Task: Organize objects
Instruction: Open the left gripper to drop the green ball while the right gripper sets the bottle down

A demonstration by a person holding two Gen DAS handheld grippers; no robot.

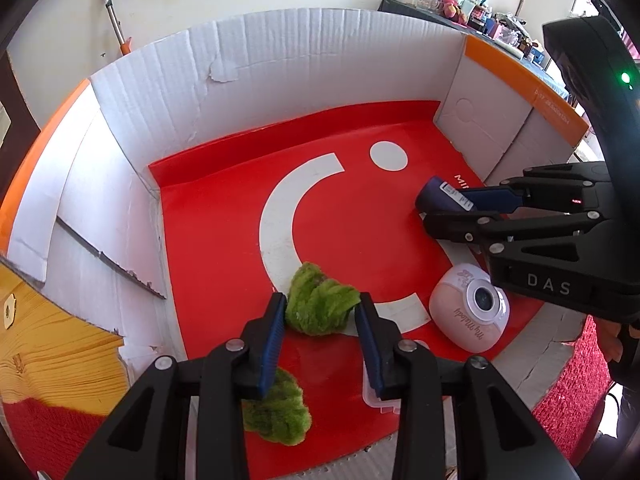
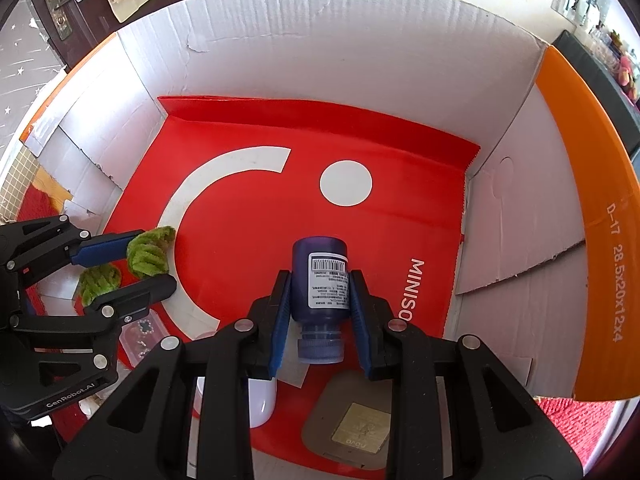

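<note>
Cardboard box (image 2: 360, 60) with white walls and a red printed liner is the landmark; everything sits inside it. Toward its left side, the left gripper (image 1: 320, 312) has its blue pads pressed into a tuft of green fuzzy cloth (image 1: 320, 304), squeezing it just above the liner. A second green tuft (image 1: 276, 412) lies closer to the near wall, under that gripper. The cloth looks soft and light; it gives under the pads, so a pinch through its bulk seems the surest hold, with little risk of damage.

Nearer the box's middle, by the near wall, a pink rounded case (image 1: 468, 316) with a lens-like ring lies on the liner; it looks smooth and hard, likely slippery.

Toward the right side, the right gripper (image 2: 320, 300) is clamped across the body of a small purple bottle (image 2: 320, 276), cap pointing back toward the wrist, label up. The bottle seems rigid and light, its plastic slick, so gripping the straight body rather than the narrow neck looks wise. A flat beige compact (image 2: 352, 428) lies beneath it.
</note>
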